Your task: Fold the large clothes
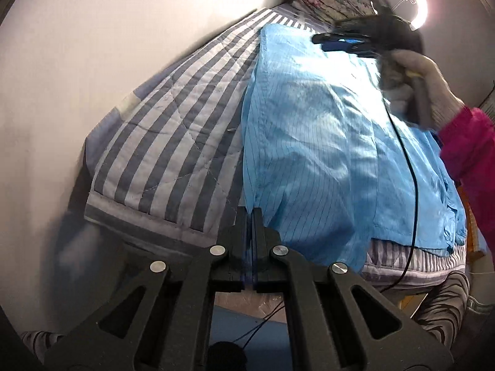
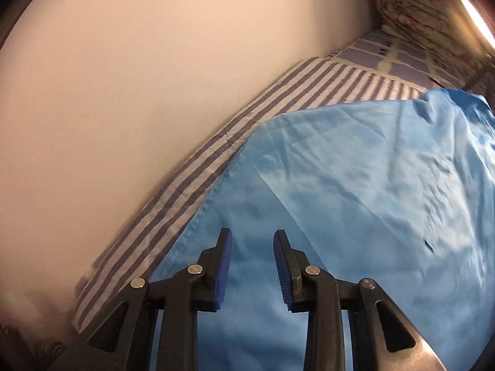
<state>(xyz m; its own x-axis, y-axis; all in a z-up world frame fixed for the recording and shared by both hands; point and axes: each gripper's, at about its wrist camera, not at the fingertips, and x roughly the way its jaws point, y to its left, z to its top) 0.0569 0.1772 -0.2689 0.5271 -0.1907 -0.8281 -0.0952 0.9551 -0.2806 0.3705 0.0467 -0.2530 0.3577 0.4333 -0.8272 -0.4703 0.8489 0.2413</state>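
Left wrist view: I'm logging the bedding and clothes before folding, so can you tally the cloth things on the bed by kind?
Blue garment: 1
Striped quilt: 1
Rolled floral blanket: 1
Total: 3

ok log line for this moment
left gripper: shut on blue garment edge | right gripper: open above garment | striped quilt: under garment
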